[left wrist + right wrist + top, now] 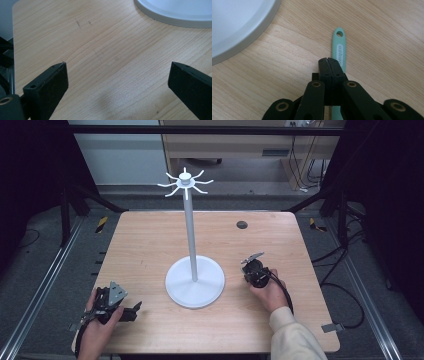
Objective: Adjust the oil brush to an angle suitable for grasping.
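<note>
The right claw (329, 60) is pressed together above a green handle (339, 47) lying on the tabletop (150, 245) beside the stand (194, 281); whether it pinches the handle is unclear. Left claw (115, 75) gapes wide. Grip near the hanging hole.

The light wooden surface (150, 245) carries a white hook stand (194, 281) on its round base; a mint-green handle (339, 50) lies flat just beside that base.
</note>
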The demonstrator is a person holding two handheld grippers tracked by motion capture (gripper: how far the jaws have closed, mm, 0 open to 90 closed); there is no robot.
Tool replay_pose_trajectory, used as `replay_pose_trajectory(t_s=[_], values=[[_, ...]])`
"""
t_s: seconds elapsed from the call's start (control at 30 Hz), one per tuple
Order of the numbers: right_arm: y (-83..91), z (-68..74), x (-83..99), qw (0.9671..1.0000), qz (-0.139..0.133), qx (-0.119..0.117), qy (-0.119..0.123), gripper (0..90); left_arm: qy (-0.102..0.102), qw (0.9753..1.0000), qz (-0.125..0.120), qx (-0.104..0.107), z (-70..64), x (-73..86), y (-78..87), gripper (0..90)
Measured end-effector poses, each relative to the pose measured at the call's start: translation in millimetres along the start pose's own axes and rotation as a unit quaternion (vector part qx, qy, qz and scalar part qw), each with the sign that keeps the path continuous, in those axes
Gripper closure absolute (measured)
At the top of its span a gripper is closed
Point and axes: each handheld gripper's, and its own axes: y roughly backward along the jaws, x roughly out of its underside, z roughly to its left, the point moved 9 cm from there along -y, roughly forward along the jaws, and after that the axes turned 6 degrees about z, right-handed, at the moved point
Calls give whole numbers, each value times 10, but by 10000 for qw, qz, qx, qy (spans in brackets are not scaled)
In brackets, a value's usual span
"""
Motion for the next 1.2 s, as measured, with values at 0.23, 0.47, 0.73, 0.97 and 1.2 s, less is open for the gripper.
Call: replay_pose_trajectory(t_s=[0.23, 0.47, 0.73, 0.97, 1.2], values=[[6, -163, 35, 9989, 93, 257, -377, 900, -2, 10000, 4, 12, -4, 1, -2, 25], [37, -215, 60, 9981, 113, 236, -557, 900, -23, 10000, 18, 18, -9, 2, -5, 25], [311, -249, 67, 9966, -125, 15, -811, 870, -26, 10000, 15, 20, -7, 1, -5, 25], [434, -370, 258, 9938, 99, -67, -1102, 792, -105, 9999, -57, 86, -33, -26, 8, 25], [419, -351, 339, 9931, 427, -148, -1086, 682, 6, 10000, -12, -19, 12, -5, 8, 25]])
